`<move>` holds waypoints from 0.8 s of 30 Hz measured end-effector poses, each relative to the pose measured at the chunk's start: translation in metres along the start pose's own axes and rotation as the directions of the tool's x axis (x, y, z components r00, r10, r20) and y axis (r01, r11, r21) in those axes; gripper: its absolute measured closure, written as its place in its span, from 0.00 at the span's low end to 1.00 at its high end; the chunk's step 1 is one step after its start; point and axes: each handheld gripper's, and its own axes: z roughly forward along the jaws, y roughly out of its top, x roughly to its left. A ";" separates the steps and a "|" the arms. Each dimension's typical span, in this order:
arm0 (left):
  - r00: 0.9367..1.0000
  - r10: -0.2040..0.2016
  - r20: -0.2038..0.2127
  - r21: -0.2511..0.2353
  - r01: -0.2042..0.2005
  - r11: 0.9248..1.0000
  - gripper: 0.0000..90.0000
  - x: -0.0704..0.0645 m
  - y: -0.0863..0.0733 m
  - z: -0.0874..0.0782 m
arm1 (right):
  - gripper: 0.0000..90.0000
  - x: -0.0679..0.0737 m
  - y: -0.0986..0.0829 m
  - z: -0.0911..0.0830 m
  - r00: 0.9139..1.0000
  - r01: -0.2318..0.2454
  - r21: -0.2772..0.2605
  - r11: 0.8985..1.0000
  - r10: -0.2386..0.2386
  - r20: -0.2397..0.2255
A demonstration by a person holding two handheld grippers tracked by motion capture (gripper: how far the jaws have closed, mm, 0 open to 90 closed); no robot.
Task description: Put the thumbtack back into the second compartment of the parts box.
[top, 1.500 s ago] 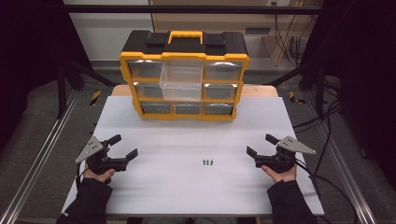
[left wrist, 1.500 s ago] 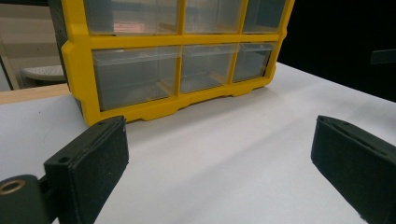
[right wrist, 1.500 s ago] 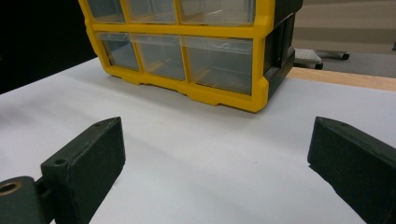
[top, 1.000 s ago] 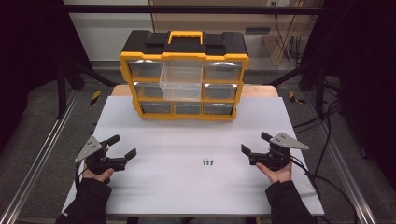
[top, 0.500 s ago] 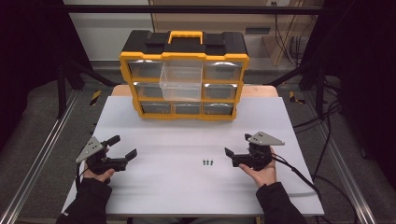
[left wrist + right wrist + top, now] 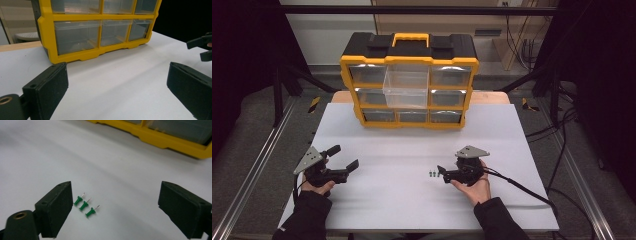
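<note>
three green push pins [image 6: 85, 206]: glossy plastic heads, thin bare metal points. table [image 6: 412, 200]: smooth matt white sheet, wood edge behind it. organizer [image 6: 409, 80]: shiny yellow and black plastic, clear plastic drawers. right gripper [image 6: 113, 205]: matt black pads, slightly grainy; grey metal-looking plate on top.

Three green push pins [image 6: 85, 206] lie in a short slanted row on the white table — side by side, close together, each on its side with its thin metal point aimed away from the right gripper [image 6: 113, 207]. They sit just beside its left-hand jaw, inside the wide gap between the jaws — untouched.
</note>
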 end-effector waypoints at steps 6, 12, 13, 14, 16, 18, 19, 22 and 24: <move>1.000 -0.001 0.000 0.002 0.001 1.000 0.04 0.000 0.000 0.001 | 0.24 0.009 -0.006 0.010 1.000 0.012 0.055 0.998 -0.012 -0.008; 1.000 0.000 -0.002 0.002 0.000 1.000 0.04 0.001 0.000 0.000 | 0.37 0.015 -0.013 0.021 1.000 0.018 0.105 0.994 -0.015 -0.026; 1.000 -0.001 -0.002 0.001 0.001 1.000 0.04 0.001 0.000 0.000 | 0.40 0.015 -0.014 0.023 1.000 0.014 0.113 0.994 -0.011 -0.028; 1.000 -0.001 -0.004 0.000 0.001 1.000 0.04 0.001 0.000 0.000 | 0.41 0.016 -0.015 0.024 0.999 0.017 0.121 0.993 -0.014 -0.032; 1.000 -0.006 -0.005 0.000 0.006 1.000 0.04 0.001 0.000 0.000 | 0.45 0.017 -0.016 0.025 0.999 0.016 0.126 0.992 -0.011 -0.041; 1.000 -0.003 -0.005 0.001 0.003 1.000 0.04 0.001 0.000 0.000 | 0.48 0.016 -0.016 0.026 0.999 0.027 0.124 0.992 -0.022 -0.045; 1.000 -0.001 -0.005 0.002 0.001 1.000 0.04 0.001 0.000 0.000 | 0.50 0.017 -0.017 0.027 0.999 0.031 0.123 0.992 -0.026 -0.046; 1.000 -0.001 -0.006 0.004 0.001 1.000 0.04 0.000 0.000 0.000 | 0.55 0.017 -0.017 0.027 0.998 0.041 0.123 0.992 -0.035 -0.052; 1.000 -0.001 -0.006 0.004 0.001 1.000 0.04 0.001 0.000 0.000 | 0.59 0.017 -0.017 0.028 0.998 0.043 0.127 0.991 -0.036 -0.059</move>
